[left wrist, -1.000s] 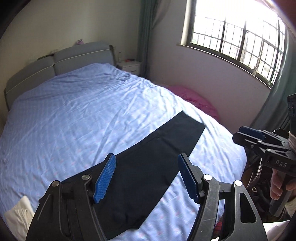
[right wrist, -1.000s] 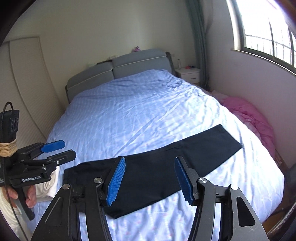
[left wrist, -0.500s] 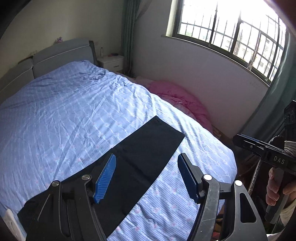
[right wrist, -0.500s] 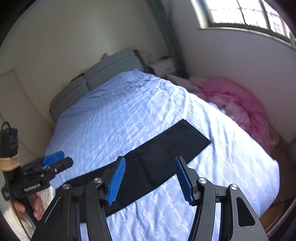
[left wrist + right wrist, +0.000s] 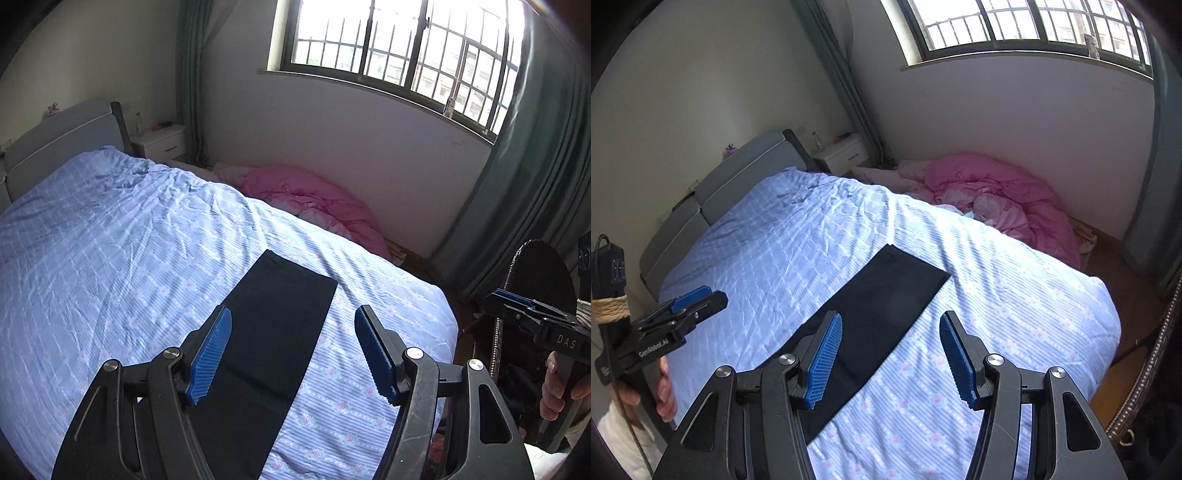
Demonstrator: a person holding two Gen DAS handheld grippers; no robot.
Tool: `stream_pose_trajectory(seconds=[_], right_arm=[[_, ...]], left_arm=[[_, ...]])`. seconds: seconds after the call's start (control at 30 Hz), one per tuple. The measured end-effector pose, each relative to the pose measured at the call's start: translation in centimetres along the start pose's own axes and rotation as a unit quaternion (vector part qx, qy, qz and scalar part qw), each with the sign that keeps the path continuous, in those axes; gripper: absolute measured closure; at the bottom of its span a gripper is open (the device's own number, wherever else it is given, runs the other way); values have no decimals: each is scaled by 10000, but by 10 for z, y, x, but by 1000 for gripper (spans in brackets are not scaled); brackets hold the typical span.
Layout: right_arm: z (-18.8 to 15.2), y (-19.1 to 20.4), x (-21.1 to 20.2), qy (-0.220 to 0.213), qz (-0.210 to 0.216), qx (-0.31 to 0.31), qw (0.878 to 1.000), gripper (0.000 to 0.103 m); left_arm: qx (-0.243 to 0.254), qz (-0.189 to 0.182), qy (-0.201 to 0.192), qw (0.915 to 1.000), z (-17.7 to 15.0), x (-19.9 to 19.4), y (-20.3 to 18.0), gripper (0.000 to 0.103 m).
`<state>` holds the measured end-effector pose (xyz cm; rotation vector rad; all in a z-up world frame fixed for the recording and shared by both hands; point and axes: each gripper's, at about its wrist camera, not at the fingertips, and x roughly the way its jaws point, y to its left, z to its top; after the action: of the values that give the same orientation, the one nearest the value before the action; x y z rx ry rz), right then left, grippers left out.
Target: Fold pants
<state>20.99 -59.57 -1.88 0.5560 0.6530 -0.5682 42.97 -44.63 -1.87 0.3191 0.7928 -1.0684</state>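
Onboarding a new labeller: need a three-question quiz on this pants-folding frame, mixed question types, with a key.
1. True or false: the left gripper is clamped on the long black fabric pants.
2. What lies on the floor between the blue checked bedsheet and the window wall?
A. pink rumpled quilt
B. brown suitcase
C. grey rug
3. Fill in: the right gripper has its jaws ____, with nothing held.

Key: 1 false; 2 A, the pink rumpled quilt; 3 open.
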Motion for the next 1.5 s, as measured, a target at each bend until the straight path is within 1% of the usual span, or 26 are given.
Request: stream_pose_trajectory(seconds=[0.1, 0.17, 0.23, 0.37, 0.43, 0.47, 0.57, 0.63, 0.73, 0.83, 0.93, 1.03, 1.13, 1.2, 1.37, 1.43, 1.47, 1.5], right_arm=[[7, -6, 8, 17, -27, -18, 10000, 46], [15, -12, 22, 58, -37, -17, 10000, 46], [23, -19, 39, 139, -1, 52, 9999, 46], [40, -35, 89, 408, 78, 100, 9991, 46], [49, -45, 121, 587, 160, 226, 9979, 47], [53, -48, 136, 688, 159, 269, 9971, 47], [61, -62, 183, 933, 221, 471, 9943, 49], [60, -70, 209, 1042, 193, 526, 9930, 52], [55, -86, 247, 1181, 135, 812, 9896, 55], [46, -97, 284, 1374, 40, 949, 9859, 57], [41, -106, 312, 1478, -45, 1112, 9827, 59], [37, -113, 332, 1534, -82, 1219, 9806, 62], [35, -120, 350, 1601, -61, 1355, 9777, 65], [34, -122, 356, 1619, -32, 1432, 9764, 66], [31, -125, 371, 1713, -64, 1432, 9747, 66], [28, -125, 378, 1777, -62, 1454, 9733, 66], [27, -125, 381, 1799, -52, 1464, 9727, 67], [26, -125, 383, 1817, -58, 1471, 9723, 68]], left_arm=[[44, -16, 55, 10000, 17, 19, 6, 35], [-6, 36, 138, 9999, 31, 37, 10, 35], [-30, -5, 239, 9997, 42, 55, 15, 35], [52, -71, 501, 9987, 68, 109, 26, 35], [96, -204, 690, 9974, 78, 144, 33, 35], [132, -308, 846, 9959, 81, 164, 37, 35], [328, -432, 1321, 9897, 83, 228, 48, 35], [440, -429, 1537, 9862, 80, 259, 52, 36], [637, -377, 1834, 9802, 75, 312, 58, 37], [627, -429, 2049, 9758, 73, 351, 66, 38], [578, -570, 2323, 9692, 69, 387, 69, 44], [628, -617, 2476, 9649, 68, 415, 64, 47], [572, -696, 2522, 9635, 70, 433, 64, 51], [530, -716, 2527, 9634, 69, 440, 64, 55], [642, -617, 2669, 9596, 64, 457, 63, 56], [571, -631, 2713, 9587, 60, 461, 65, 56], [492, -689, 2745, 9579, 59, 462, 66, 61], [434, -759, 2765, 9570, 60, 462, 67, 70]])
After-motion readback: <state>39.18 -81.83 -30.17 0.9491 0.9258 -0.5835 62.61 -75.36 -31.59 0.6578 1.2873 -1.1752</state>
